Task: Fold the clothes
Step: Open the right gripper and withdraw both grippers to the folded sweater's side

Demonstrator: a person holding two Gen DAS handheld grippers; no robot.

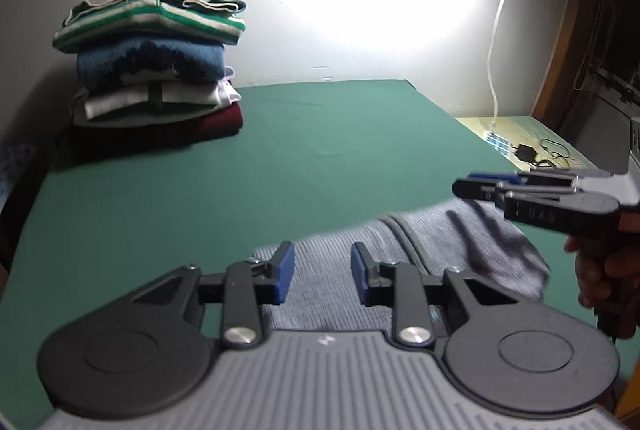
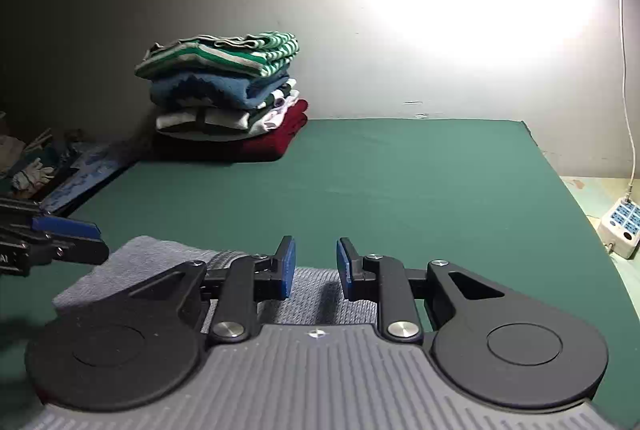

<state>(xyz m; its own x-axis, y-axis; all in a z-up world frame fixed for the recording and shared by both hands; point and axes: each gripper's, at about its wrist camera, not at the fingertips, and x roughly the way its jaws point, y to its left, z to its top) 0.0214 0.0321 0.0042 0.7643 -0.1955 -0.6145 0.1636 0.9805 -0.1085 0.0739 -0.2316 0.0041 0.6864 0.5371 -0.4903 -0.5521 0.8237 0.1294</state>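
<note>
One hand (image 1: 600, 278), left view only.

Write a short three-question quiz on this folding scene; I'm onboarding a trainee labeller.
1. True or false: the grey knit garment lies flat on the green table cover.
2. Which garment tops the stack of folded clothes? A) maroon B) green-and-white striped C) blue
3. Is any cloth pinched between the fingers of the left gripper?

Key: 1 true; 2 B; 3 no, the pads stand apart above the garment.
</note>
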